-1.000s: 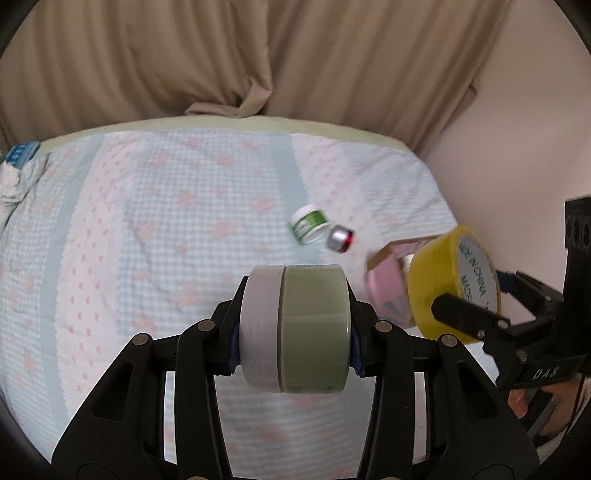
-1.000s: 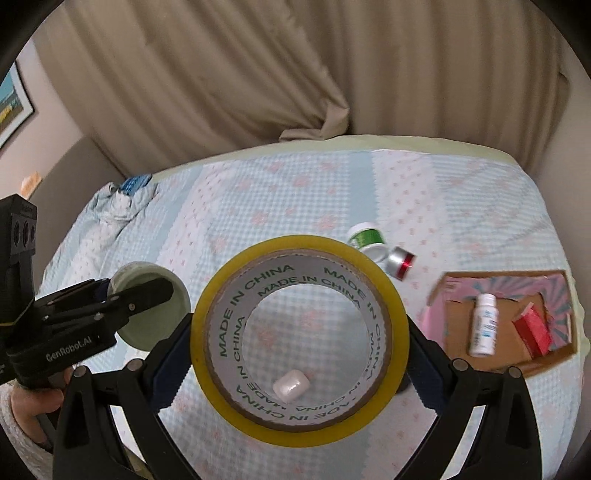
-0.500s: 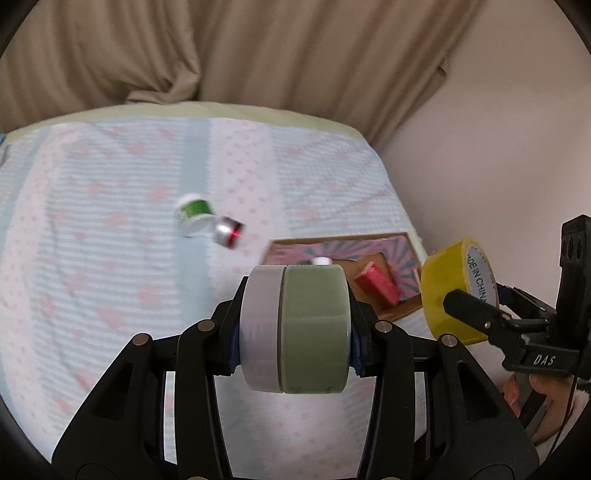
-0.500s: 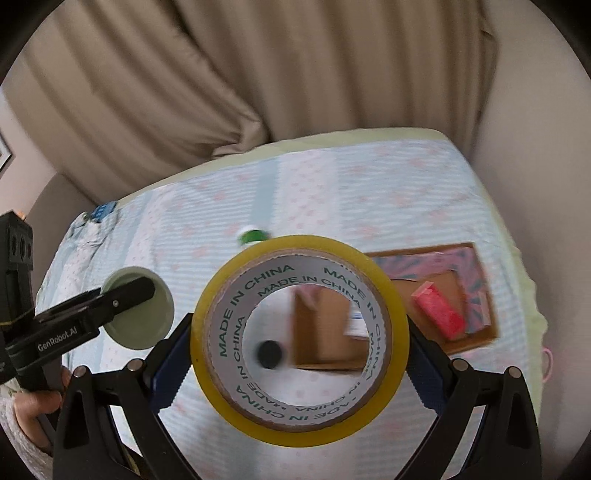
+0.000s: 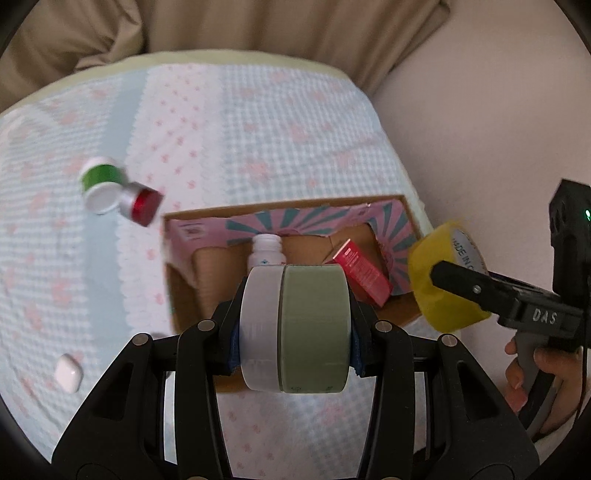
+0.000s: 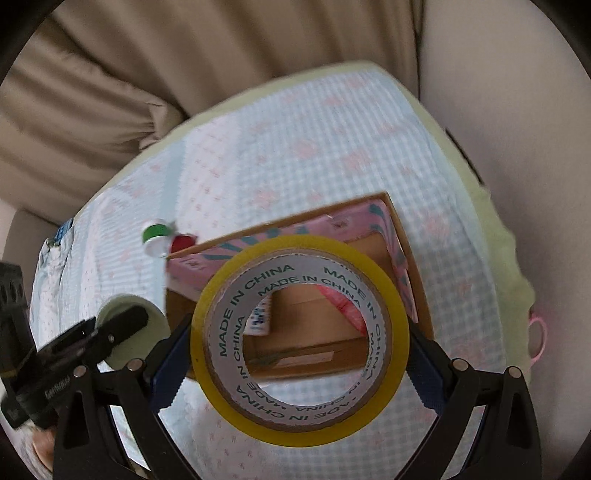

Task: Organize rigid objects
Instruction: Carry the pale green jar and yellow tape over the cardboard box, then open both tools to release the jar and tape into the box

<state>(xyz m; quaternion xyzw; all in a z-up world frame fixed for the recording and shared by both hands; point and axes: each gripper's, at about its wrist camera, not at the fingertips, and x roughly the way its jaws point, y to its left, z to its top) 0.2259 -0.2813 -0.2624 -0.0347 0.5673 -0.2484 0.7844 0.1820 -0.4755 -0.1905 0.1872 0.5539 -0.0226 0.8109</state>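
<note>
Beige curtains [image 5: 258, 26] hang behind a bed [image 5: 258, 122] in a pale checked cover with pink flowers, and both tools are up above it. Left tool [image 5: 295, 328] is clamped on a pair of tape rolls held side by side, a white roll [image 5: 258, 328] and a green roll [image 5: 314, 328], pads pressed on their flat faces, jaws only as wide as the two rolls are thick. Right tool [image 6: 299, 373] grips a yellow roll [image 6: 299, 428] across its full width, jaws spread wide to take it, "MADE IN CHINA" printed around the core. From the left wrist view that yellow roll [image 5: 443, 280] hangs off the right edge of the box, a hand [image 5: 532, 373] on the tool's handle. Below sits a cardboard box [image 5: 288, 210] with a pink and teal lining, lying open on the bed; inside it a white bottle [image 5: 266, 251] and a red carton [image 5: 360, 269] lie near each other. Just left of the box, on the cover, a green jar [image 5: 98, 184] touches a small red and silver can [image 5: 142, 203]. Nearer the left tool, a small white case [image 5: 68, 373] lies alone on the bed.
</note>
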